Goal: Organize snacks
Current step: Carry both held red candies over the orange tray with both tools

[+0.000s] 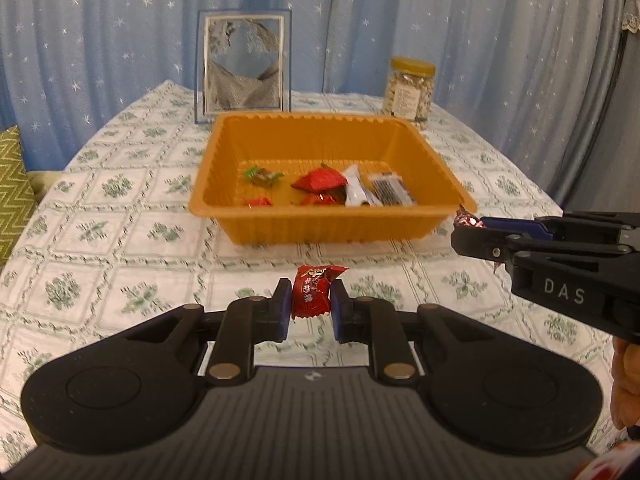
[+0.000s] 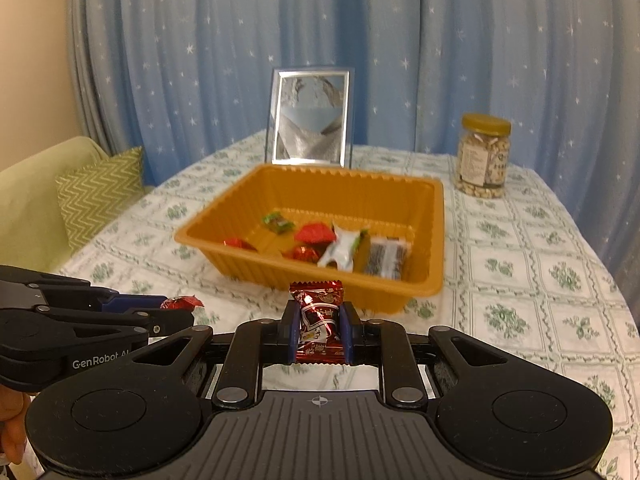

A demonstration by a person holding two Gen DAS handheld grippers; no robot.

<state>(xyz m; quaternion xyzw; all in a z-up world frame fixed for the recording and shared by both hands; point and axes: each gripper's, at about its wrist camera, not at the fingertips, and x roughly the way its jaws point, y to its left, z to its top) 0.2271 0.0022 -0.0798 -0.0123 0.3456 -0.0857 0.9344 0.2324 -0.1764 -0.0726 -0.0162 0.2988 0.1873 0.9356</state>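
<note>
An orange tray [image 1: 248,224] [image 2: 434,232] sits mid-table and holds several wrapped snacks: a green candy [image 1: 262,175], red candies [image 1: 320,179] and white and dark packets [image 1: 390,188]. My left gripper [image 1: 310,300] is shut on a red candy [image 1: 316,292], held in front of the tray's near wall; it also shows in the right wrist view [image 2: 180,308]. My right gripper [image 2: 320,324] is shut on a dark red foil candy [image 2: 320,320] near the tray's near right corner; it shows in the left wrist view [image 1: 468,226].
A framed sand picture [image 1: 242,68] [image 2: 310,118] stands behind the tray. A jar of nuts [image 1: 408,88] [image 2: 482,156] stands at the back right. A floral cloth [image 1: 120,208] covers the table. A green cushion [image 2: 100,192] lies on a sofa at left.
</note>
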